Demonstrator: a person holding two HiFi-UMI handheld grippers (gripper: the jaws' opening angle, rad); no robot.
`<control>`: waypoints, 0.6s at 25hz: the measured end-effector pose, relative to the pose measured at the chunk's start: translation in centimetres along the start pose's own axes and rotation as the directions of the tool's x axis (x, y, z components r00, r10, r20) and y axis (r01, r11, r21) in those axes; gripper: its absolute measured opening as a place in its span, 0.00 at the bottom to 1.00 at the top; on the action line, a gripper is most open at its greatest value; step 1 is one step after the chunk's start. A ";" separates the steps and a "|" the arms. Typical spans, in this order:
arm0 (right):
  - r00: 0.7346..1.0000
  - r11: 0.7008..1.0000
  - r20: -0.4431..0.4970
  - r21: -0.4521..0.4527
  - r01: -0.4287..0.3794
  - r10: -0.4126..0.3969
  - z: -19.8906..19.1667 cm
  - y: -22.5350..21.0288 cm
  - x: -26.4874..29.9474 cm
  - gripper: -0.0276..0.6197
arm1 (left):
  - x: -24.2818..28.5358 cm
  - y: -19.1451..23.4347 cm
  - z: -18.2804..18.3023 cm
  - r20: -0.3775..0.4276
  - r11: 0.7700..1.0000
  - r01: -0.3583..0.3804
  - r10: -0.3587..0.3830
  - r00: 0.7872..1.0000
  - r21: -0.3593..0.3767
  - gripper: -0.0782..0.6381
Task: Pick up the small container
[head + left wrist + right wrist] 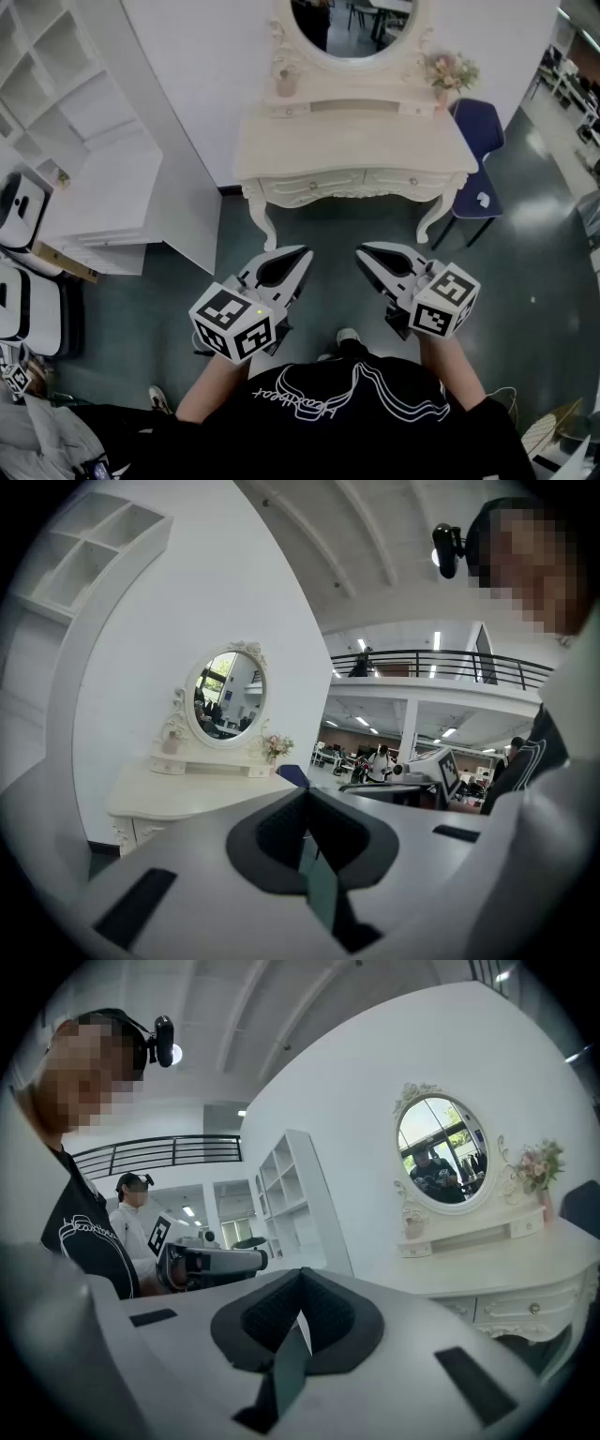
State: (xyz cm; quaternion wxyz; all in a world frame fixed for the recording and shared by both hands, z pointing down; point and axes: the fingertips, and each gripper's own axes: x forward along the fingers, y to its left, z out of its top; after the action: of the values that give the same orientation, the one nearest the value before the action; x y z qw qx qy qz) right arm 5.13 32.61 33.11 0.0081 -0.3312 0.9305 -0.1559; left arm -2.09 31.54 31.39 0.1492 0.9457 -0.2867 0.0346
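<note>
Both my left claw (302, 253) and right claw (364, 249) are clenched empty; the small container (286, 82), well ahead of them, looks light, rigid, breakable: grip its sides mid-height.

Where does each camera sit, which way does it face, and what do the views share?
Head view: on the person's head, facing steeply down at the white dressing table; shows left tool, right tool, black shirt.
Left gripper view: on the left tool, along shut jaws toward the oval mirror; right tool, shirt at right.
Right gripper view: on the right tool, along shut jaws toward white shelving; left tool, shirt at left.
Shared: all show dressing table and mirror.
</note>
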 end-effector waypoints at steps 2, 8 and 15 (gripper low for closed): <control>1.000 1.000 0.000 -0.004 0.002 -0.002 0.1 0.2 0.2 0.05 | -0.3 0.1 0.2 0.002 1.000 -0.001 0.001 1.000 0.002 0.12; 1.000 1.000 -0.004 -0.003 -0.006 0.006 0.1 1.0 0.6 0.05 | -1.1 0.5 0.5 0.008 1.000 -0.007 0.007 1.000 0.013 0.12; 1.000 0.999 -0.002 -0.035 -0.016 0.016 0.9 0.3 1.9 0.05 | -1.0 1.1 1.0 0.016 0.999 -0.025 0.024 1.000 0.031 0.12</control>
State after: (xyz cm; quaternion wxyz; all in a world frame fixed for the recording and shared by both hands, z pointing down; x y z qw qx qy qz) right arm 3.53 31.42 32.34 0.0029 -0.3237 0.9357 -0.1400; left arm -3.58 30.87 30.57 0.1319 0.9445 -0.2989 0.0336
